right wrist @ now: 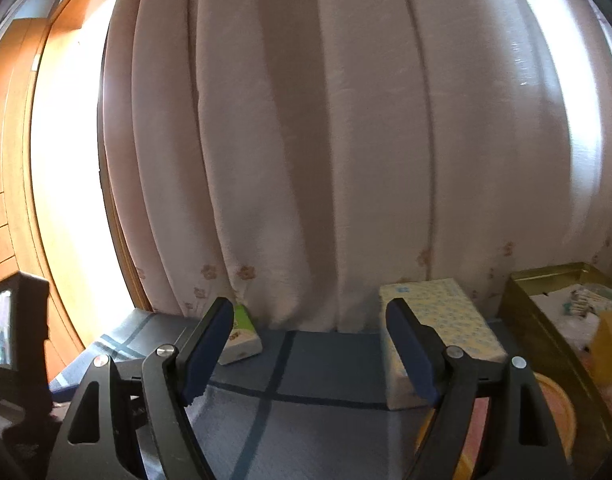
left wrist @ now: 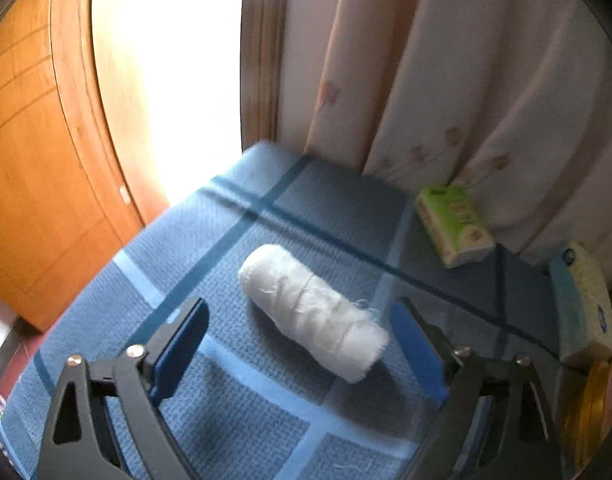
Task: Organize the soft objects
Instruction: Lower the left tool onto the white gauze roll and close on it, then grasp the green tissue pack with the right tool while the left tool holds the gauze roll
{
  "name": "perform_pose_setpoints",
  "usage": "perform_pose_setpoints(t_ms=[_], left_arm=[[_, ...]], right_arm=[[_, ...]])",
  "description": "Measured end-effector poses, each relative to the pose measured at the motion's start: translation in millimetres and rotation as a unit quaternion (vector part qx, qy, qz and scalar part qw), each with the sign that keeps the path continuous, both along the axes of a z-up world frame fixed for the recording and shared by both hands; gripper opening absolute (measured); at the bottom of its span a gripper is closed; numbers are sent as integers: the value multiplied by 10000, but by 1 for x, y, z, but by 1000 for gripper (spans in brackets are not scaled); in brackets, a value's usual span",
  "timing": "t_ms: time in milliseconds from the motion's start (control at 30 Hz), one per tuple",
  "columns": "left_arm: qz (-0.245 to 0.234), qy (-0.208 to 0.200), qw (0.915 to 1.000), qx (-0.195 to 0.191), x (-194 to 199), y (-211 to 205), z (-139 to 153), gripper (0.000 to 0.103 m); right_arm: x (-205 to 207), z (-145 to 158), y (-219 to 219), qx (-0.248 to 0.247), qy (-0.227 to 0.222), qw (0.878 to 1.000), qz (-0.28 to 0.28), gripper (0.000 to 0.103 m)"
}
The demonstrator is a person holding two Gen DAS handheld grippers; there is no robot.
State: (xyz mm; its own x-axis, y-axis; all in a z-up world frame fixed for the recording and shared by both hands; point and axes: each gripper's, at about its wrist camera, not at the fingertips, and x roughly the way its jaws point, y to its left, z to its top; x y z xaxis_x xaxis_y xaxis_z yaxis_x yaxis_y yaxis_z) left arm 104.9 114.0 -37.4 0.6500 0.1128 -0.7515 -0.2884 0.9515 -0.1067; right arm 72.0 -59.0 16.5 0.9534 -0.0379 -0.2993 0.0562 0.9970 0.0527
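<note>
A white roll of gauze point(left wrist: 311, 312) lies slantwise on the blue checked cloth point(left wrist: 266, 420). My left gripper point(left wrist: 302, 304) stands open around it, angled down, with a blue pad on either side and a gap to each. A green tissue pack point(left wrist: 451, 224) lies by the curtain, and a blue and yellow tissue pack point(left wrist: 583, 308) lies at the right edge. My right gripper point(right wrist: 309, 303) is open and holds nothing. It points nearly level at the curtain. The green pack point(right wrist: 242, 336) shows behind its left finger, the blue and yellow pack point(right wrist: 437, 328) behind its right finger.
A gold tin box point(right wrist: 545, 320) with soft items inside stands at the right. A round yellow lid point(right wrist: 553, 408) lies in front of it. A pale curtain point(right wrist: 325, 140) hangs close behind the table. A wooden door point(left wrist: 38, 200) is on the left.
</note>
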Motion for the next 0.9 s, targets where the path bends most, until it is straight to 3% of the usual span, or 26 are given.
perform_pose_setpoints(t_ms=[67,133,267,333,367,567,700,800,900], left_arm=[[9,224,9997,-91,9,1,-7,84],[31,247,9997,21,14,-1,-6,67],[-41,339,9991,240,27,-8,-8,60],[-144,328,9990,249,32,-10,-7,33],[-197,294,9991,234,34,-9,-6,28],[-528,200,9984,94,57,3,-6,28],[-362,134,9990,229,58,18,-2,28],[-387,169,9990,111,59,23,-4,28],[-395,212,9989,103,61,24,-6,28]], right_arm=[[10,-1,2,57,49,9999,67,80],[21,-3,3,136,199,9995,188,81],[51,-9,8,274,672,9963,466,81],[65,-13,11,312,893,9937,593,81],[74,-16,14,349,1073,9912,697,81],[115,-32,31,311,1813,9774,1040,81],[142,-39,48,29,2113,9701,1198,81],[162,-48,57,-89,2437,9626,1184,81],[182,-62,62,-153,2915,9490,1191,80]])
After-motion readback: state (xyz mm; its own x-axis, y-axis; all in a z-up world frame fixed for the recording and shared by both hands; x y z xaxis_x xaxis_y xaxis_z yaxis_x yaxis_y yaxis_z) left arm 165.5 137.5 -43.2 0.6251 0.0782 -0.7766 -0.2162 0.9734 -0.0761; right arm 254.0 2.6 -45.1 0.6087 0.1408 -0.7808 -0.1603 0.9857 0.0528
